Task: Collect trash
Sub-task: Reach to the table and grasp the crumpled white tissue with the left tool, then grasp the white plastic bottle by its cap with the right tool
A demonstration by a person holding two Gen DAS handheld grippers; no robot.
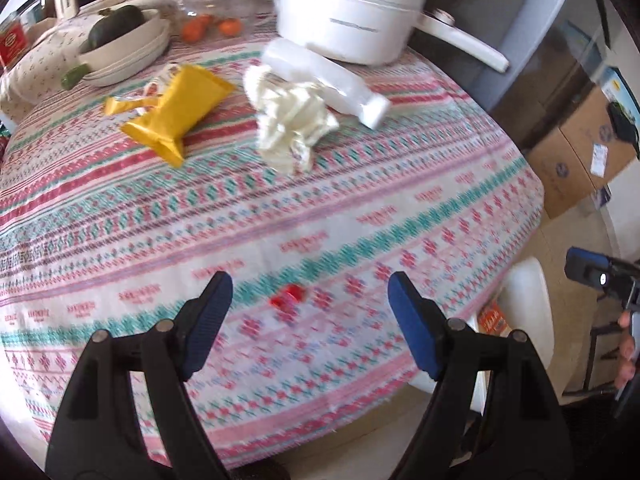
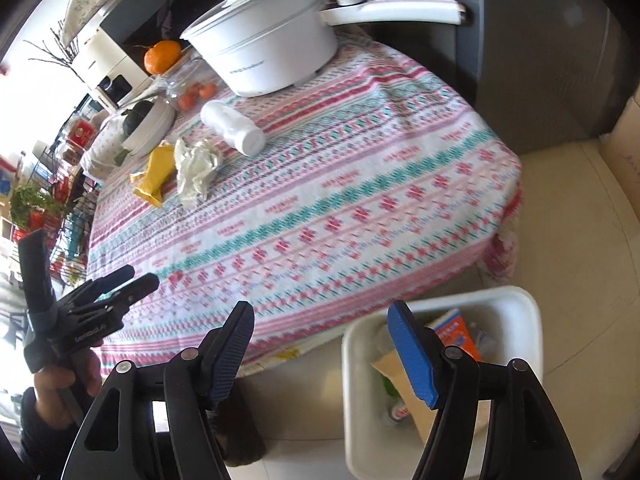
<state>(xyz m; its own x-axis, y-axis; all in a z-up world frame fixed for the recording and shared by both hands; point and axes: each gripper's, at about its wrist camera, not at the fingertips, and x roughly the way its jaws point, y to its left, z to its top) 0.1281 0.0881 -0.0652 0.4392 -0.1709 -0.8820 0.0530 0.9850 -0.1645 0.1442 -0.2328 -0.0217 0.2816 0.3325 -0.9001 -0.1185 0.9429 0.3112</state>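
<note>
Both tongs are spread and hold nothing. The left gripper [image 1: 310, 320] hovers over the patterned tablecloth [image 1: 360, 216], just above a small red scrap [image 1: 289, 297]. The right gripper [image 2: 320, 350] hangs above the white bin [image 2: 516, 300] on the floor beside the table. A yellow wrapper [image 1: 176, 112], crumpled tissue [image 1: 288, 120] and white bottle [image 1: 324, 76] lie near the white pot [image 1: 344, 20].

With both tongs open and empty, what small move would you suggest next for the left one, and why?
Probably lower the left tongs onto the small red scrap and close. It lies on the tablecloth right between the open fingers, nearer than the yellow wrapper, crumpled tissue or white bottle. The bin waits under the right tongs.
</note>
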